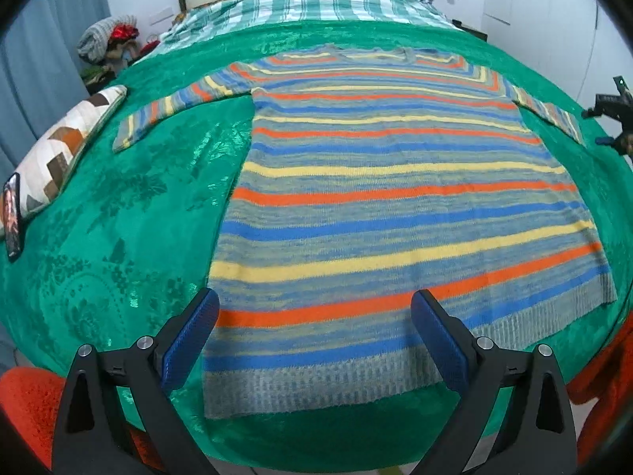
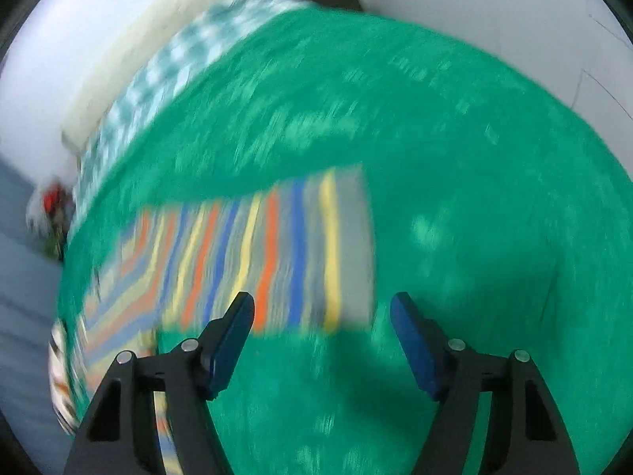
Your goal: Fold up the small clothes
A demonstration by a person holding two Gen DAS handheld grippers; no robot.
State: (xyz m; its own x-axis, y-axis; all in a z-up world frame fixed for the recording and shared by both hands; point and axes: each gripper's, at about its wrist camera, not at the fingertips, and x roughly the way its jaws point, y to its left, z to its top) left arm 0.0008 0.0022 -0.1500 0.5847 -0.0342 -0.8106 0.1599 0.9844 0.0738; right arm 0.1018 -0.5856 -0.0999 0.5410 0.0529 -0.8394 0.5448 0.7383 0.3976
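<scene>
A patterned cushion [image 1: 67, 146] lies at the left edge of the green velvet bedspread [image 1: 118, 213]. The striped knitted sweater [image 1: 395, 206] lies flat, hem nearest, neckline pointing toward the headboard. Left gripper [image 1: 314, 340] gapes wide, empty, over the hem; right gripper [image 2: 322, 340], equally spread, holds nothing beside the sleeve [image 2: 277, 253].

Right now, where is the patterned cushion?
In the left wrist view the patterned cushion lies at the left edge of the green blanket, left of the striped sweater, with a phone leaning against its near end.
</scene>
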